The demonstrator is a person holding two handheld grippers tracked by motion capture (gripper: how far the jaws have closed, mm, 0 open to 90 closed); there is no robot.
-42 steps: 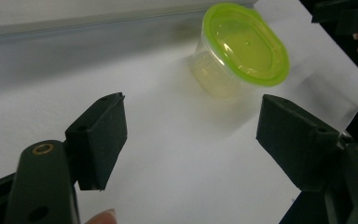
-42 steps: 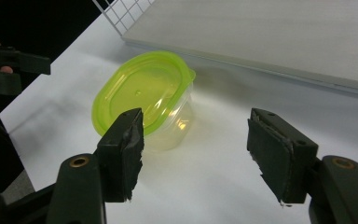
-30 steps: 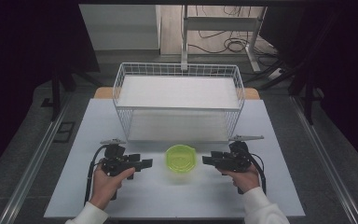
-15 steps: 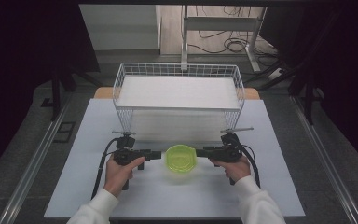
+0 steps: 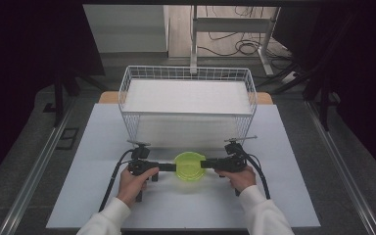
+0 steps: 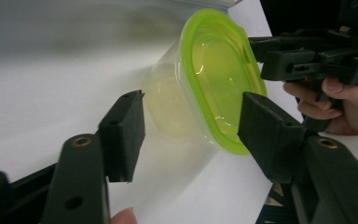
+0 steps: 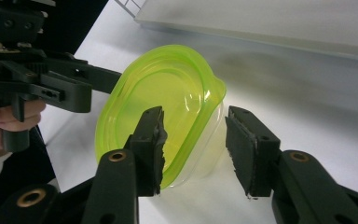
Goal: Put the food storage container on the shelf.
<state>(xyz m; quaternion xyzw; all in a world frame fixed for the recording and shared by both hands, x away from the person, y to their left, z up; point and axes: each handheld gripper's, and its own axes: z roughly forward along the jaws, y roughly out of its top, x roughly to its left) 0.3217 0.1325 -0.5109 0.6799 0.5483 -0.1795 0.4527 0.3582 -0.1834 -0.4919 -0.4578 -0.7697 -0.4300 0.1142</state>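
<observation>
Lying on white tabletop [image 5: 93, 161], near-centre, just in front of wire basket [image 5: 188, 98]: small clear container w/ lime-green lid [image 5: 189, 166]. Sitting upright, lid on.

Coming in from left: left gripper [image 5: 170, 167], held in left hand [image 5: 134, 182], jaws pointing right at container. Having just been closing, jaws standing part-spread w/ container's edge between them; in left gripper view one jaw lying beside clear wall, other over lid rim, pads apparently not pressing yet. Cable trailing back along left sleeve.

Coming in from right: right gripper [image 5: 206, 164], held in right hand [image 5: 239, 176], jaws pointing left at container. Also just been closing; in right gripper view one jaw lying over lid top, other outside clear wall w/ gap showing, so straddling rim, not pinching.

Grippers facing each other across container, level w/ tabletop.

Surface: matte white sheet covering tabletop, wooden corners peeking out at far left & far right behind basket. Basket being white wire, w/ white board lying inside.

Room: grey floor around, metal rails running along left & right sides. Dark panels standing left & right at far side. Beyond basket, pale wall section, white metal frame leg [image 5: 194, 39] & black cables looping on wooden-looking floor. Lighting dim at edges, bright over tabletop.
</observation>
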